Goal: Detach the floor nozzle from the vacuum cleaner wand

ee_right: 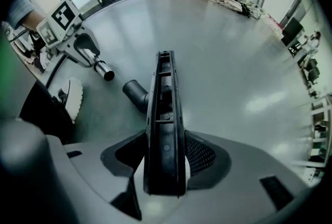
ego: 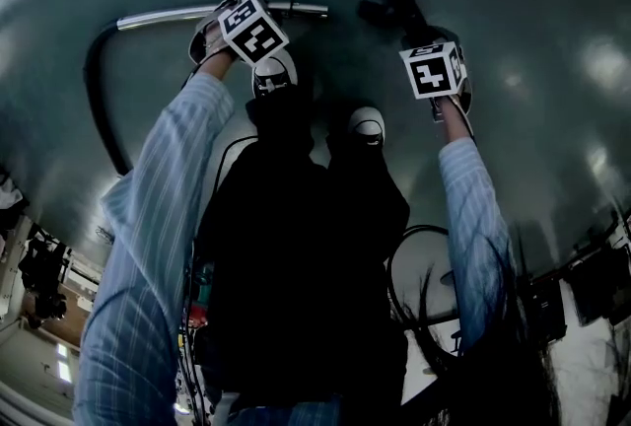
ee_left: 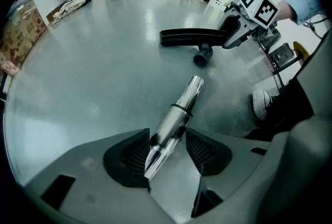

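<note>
Left gripper view: the left gripper (ee_left: 167, 151) pinches the shiny silver metal vacuum wand (ee_left: 179, 111), whose bare end points toward 1 o'clock. The long black plastic floor nozzle (ee_left: 192, 37) sits detached at 12 o'clock, above the glossy grey floor (ee_left: 93, 72), its far end clamped between the right gripper (ee_right: 165, 158) jaws.

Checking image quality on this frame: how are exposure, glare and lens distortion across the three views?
Head view: underexposed, the person's trunk a near-black silhouette, soft glare patches on the floor. Left gripper view: brighter, heavy fisheye bending with black corners, bright highlights along the metal wand. Right gripper view: same fisheye, the floor nozzle dark but its ribs readable, light streaks on the floor at right.
</note>
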Demonstrator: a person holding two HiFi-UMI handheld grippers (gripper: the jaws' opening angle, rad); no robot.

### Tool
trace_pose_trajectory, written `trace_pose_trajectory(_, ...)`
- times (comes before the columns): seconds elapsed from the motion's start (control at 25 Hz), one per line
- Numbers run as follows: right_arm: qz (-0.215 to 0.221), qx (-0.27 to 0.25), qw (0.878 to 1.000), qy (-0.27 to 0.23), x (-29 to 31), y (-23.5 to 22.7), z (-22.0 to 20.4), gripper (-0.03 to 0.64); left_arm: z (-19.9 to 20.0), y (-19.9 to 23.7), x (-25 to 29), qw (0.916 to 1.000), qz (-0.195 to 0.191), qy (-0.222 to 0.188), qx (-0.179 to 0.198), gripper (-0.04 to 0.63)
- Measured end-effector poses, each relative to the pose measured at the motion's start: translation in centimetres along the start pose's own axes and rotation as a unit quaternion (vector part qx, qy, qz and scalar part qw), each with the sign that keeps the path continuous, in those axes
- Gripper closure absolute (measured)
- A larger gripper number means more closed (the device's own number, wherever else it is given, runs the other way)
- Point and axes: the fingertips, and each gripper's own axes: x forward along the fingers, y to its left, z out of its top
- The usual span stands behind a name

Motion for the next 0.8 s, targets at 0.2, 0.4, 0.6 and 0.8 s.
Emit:
trace_pose_trajectory(0.2,-0.007,-0.026,0.999,0.021,-0.7,-0.7,-0.6,0.380,-2.4,2.0,-2.8,0.9988,0.005,-0.017,-0.045,0.391)
trace_pose_trajectory(0.4,0.014,0.030,0.999,0.013,-3.6,1.2,1.0,0.380,-3.8,1.5,-6.7,0.9988,-0.001,-0.013,-0.047,0.391)
trace_pose_trajectory(0.6,0.039,0.066,0.997,-0.004,-7.2,3.5,1.7,0.380,-3.1,-0.9,-10.3,0.9986,-0.015,-0.027,-0.042,0.391)
trace_pose_trajectory(0.8,0.088,0.091,0.991,-0.037,-13.6,6.9,4.3,0.380,-1.8,-1.5,-17.1,0.9958,-0.020,-0.059,-0.066,0.391)
